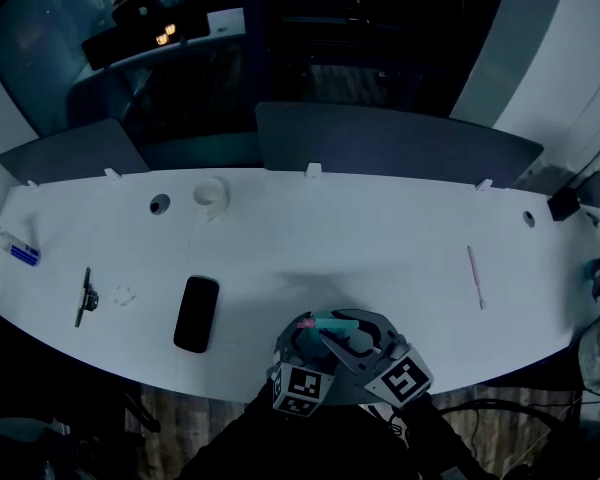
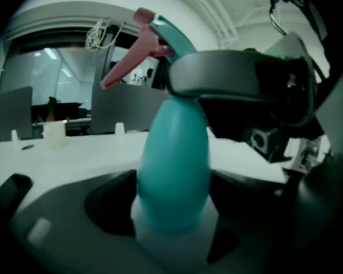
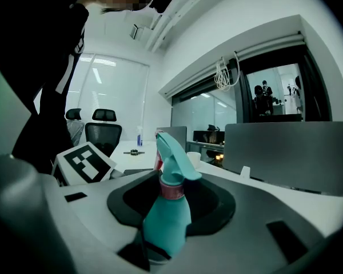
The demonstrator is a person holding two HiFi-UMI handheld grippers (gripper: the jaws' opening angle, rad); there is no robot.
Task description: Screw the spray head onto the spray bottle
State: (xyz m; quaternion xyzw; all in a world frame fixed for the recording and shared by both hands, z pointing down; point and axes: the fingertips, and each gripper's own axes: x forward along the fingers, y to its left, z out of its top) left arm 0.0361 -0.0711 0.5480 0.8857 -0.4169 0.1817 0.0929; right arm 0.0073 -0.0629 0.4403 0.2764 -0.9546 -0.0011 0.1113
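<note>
The left gripper (image 2: 174, 213) was closed on the lower body of the teal spray bottle (image 2: 174, 164), its jaws pressing both flanks; the right gripper (image 3: 168, 207) was clamped round the pink collar (image 3: 171, 192) of the spray head (image 3: 174, 153), which sat on the bottle neck with its pink trigger (image 2: 126, 67) pointing away from that gripper. Both tools held the bottle at the middle of the near edge of the white worktop (image 1: 380, 238); a black phone (image 1: 196, 313) lay further left near the same edge; a white cup (image 1: 210, 194) stood near the far edge.
</note>
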